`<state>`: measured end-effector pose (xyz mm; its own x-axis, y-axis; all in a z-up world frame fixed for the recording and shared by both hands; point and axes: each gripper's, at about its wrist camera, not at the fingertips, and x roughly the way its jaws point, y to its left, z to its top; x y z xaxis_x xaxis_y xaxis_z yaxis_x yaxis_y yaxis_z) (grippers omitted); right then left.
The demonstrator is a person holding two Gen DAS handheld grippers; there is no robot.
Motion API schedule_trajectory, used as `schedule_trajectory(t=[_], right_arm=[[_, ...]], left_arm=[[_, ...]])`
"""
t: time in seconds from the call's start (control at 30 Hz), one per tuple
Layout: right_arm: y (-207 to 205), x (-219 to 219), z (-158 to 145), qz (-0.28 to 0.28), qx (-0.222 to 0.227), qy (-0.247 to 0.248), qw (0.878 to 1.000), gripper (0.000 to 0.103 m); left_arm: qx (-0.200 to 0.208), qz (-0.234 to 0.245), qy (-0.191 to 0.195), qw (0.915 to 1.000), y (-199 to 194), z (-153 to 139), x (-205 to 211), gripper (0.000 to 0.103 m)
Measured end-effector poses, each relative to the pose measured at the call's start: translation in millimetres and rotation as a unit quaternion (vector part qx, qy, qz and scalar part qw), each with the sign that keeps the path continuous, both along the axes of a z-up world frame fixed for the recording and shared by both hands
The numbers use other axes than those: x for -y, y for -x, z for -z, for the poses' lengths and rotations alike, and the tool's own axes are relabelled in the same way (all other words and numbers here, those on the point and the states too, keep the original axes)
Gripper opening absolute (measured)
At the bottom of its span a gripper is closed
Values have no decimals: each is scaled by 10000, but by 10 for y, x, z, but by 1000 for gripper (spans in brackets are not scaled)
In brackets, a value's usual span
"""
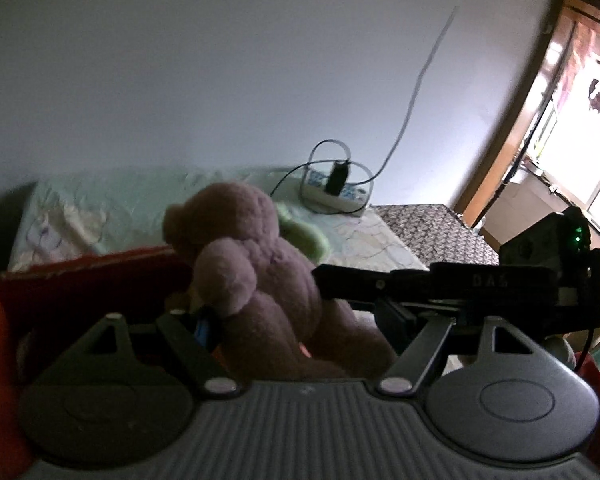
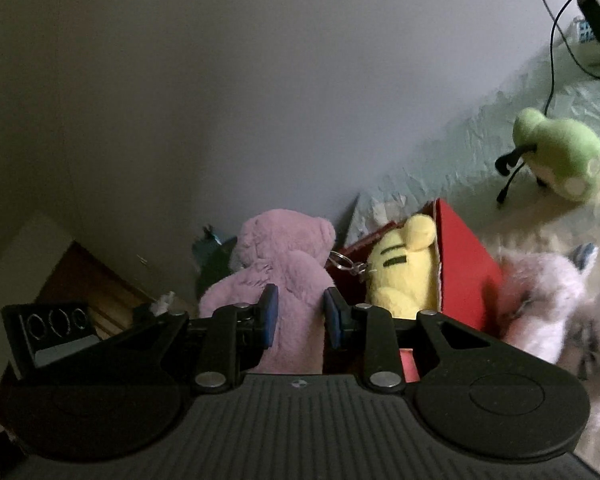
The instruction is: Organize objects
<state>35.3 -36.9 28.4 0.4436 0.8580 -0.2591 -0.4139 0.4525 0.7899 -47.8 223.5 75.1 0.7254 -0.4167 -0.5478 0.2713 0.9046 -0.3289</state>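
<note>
A pink plush bear [image 2: 284, 276] hangs between the blue pads of my right gripper [image 2: 302, 312], which is shut on its body. In the left wrist view the same bear [image 1: 260, 280] sits between the widely spread fingers of my left gripper [image 1: 300, 320], which is open. There the right gripper [image 1: 328, 284] reaches in from the right onto the bear's side. A red box [image 2: 460, 264] stands just right of the bear, with a yellow plush [image 2: 400, 276] and a keyring [image 2: 340, 260] in it. The red box [image 1: 80, 280] rises at the left.
A green frog plush [image 2: 560, 156] and a white-pink plush [image 2: 540, 300] lie on the pale green bedsheet [image 2: 460, 152]. A power strip [image 1: 336, 192] with a charger and cables sits by the wall. A doorway [image 1: 560, 120] opens at the right.
</note>
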Motion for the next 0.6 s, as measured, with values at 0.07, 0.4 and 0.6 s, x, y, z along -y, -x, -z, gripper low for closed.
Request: schedule_trajectory(t=[0.07, 0.4, 0.6], right_arm=[[-45, -119, 61, -30, -38, 170, 9998, 29], [-200, -487, 283, -71, 67, 955, 9954, 24], [-147, -544, 289, -150, 228, 1128, 9932, 19]], left_arm=[[-124, -39, 80, 9999, -42, 98, -121, 77], [-831, -346, 294, 9955, -341, 627, -492, 76], [-1112, -414, 5, 9929, -334, 747, -482, 77]])
